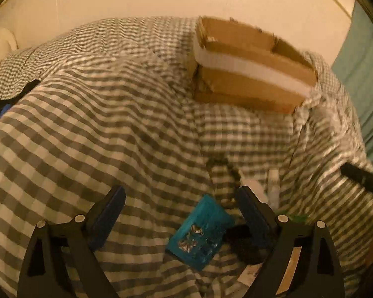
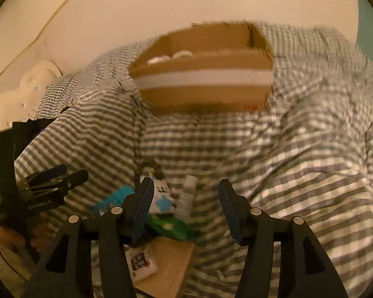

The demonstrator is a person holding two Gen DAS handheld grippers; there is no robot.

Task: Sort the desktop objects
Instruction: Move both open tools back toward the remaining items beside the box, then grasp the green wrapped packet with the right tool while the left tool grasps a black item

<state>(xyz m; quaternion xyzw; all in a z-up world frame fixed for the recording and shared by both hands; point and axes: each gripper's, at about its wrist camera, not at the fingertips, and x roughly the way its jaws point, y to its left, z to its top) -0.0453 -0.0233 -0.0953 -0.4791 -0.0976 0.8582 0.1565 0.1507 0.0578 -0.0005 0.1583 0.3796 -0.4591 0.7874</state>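
My left gripper (image 1: 180,193) hangs open over the grey-and-white checked cloth (image 1: 112,136). A teal blister pack (image 1: 201,233) lies between its fingers, close to the right one, and neither pad presses on it. A dark bead chain (image 1: 226,171) and a white tube (image 1: 273,183) lie just beyond. My right gripper (image 2: 185,183) is open too. The white tube (image 2: 187,196) lies between its fingers, and a white plush with a blue star (image 2: 161,196) sits against the left finger. A green packet (image 2: 171,227) lies under it.
An open cardboard box (image 2: 204,74) with a white band stands at the far side of the cloth, with pale items inside. A brown board (image 2: 169,260) and a printed card (image 2: 141,260) lie near the front. In the right wrist view the left gripper (image 2: 74,171) is at the left.
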